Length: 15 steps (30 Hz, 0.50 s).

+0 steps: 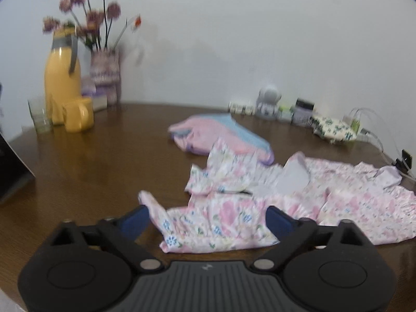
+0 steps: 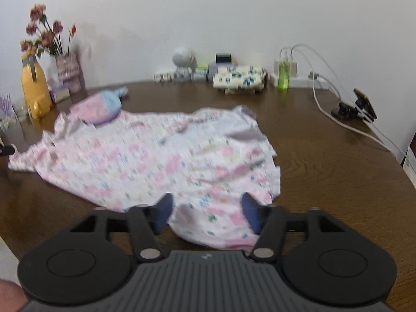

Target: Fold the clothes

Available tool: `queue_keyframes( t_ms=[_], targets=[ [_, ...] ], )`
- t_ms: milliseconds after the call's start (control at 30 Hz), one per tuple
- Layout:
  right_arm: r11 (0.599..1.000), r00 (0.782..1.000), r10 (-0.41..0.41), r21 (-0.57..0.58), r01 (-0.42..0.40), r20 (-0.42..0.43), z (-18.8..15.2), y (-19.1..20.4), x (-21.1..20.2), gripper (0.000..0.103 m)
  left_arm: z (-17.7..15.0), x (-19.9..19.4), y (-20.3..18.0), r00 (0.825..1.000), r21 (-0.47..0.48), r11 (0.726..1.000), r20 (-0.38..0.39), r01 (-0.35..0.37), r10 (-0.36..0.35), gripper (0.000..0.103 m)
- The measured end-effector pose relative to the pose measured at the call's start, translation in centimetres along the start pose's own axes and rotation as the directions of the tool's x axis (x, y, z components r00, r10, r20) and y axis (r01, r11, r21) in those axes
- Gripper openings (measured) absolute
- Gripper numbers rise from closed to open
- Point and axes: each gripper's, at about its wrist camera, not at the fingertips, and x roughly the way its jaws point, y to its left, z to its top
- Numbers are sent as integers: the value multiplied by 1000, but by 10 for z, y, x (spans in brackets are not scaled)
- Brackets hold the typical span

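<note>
A floral garment (image 2: 156, 156) is seen spread, rumpled, across the middle of a brown table (image 2: 325, 169), with a folded pink-and-blue piece (image 1: 221, 135) lying at its far edge and touching it. The left gripper (image 1: 208, 218) is held low at the near left corner of the garment, its blue fingers (image 1: 136, 221) spread wide with a bunched corner of cloth lying between them; nothing is pinched. The right gripper (image 2: 206, 212) is likewise held wide at the near right hem, cloth lying between its pads (image 2: 251, 213) but not clamped. The fabric is judged to be thin, light and limp: it will drape and sag rather than hold a line, and may slide a little on the polished wood. A single pinched layer would probably be lifted easily, yet loose folds could be dragged along with it. The hold is best taken at the two near corners or along the hem, both layers being caught together so that the edge can be carried evenly. The crumpled left part, where a pale lining is turned up, is likely to need smoothing first. A yellow flask (image 1: 61, 78), a mug (image 1: 78, 114), a vase (image 1: 105, 75) and cables (image 2: 338, 104) stand well apart from the work.
</note>
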Motion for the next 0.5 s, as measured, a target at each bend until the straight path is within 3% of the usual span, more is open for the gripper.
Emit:
queue_keyframes(
  t_ms=[167,500],
  targets=[
    [1000,999,-3,12,3,37,3,23,-16,101,-11,-21,-15,998,20,998,15,67,-68,103],
    [999,999,-5,50,3,53,-7,54,-40,103,-38,-45,-21,990,-16,990,29,140,-139,103]
  ],
)
